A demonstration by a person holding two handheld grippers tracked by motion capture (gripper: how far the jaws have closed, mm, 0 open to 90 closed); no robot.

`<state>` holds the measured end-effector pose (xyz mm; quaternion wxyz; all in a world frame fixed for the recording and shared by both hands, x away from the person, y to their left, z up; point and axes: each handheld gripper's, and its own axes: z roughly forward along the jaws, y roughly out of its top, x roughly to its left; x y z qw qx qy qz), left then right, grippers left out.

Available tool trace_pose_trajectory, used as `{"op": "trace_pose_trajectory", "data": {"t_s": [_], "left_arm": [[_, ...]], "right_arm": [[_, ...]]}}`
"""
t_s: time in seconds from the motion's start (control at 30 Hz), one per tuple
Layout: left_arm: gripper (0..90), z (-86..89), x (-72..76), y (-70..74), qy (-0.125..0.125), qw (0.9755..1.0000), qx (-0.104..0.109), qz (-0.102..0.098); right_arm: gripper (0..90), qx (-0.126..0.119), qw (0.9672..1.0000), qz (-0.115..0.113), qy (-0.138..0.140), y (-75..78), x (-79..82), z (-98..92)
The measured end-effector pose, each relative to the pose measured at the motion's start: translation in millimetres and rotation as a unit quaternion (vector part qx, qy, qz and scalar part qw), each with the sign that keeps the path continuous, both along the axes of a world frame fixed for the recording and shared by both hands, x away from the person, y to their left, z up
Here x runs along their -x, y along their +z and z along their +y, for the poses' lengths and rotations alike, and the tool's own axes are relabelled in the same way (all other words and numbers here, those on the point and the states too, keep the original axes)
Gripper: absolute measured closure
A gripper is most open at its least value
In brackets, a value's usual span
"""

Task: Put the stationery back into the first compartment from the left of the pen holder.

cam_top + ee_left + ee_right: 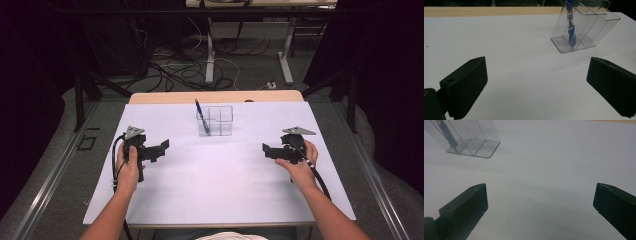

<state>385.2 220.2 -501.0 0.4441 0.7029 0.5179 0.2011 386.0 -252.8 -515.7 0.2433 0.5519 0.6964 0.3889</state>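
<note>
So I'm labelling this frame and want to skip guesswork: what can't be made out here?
- Blue pen: in the left gripper view the top edge cuts off its upper end; in the high view its print is too small to read.
- Clear divided holder: in the right gripper view the top edge cuts off its rim.
- Left tool, right tool: in the high view, too small to judge the jaw gap.
</note>
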Motion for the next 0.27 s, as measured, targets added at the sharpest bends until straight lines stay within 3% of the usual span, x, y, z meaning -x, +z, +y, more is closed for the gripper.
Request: {"op": "trace_pose_trajectory", "data": {"t_s": [0.27], "left_arm": [[3.1,0.2,-0.5,0.3,0.003,1.0000,-0.001,0.001]], "right_arm": [[0.0,0.010,0.9999,0.005,-0.007,-4.4,-0.8,-4.5]]}}
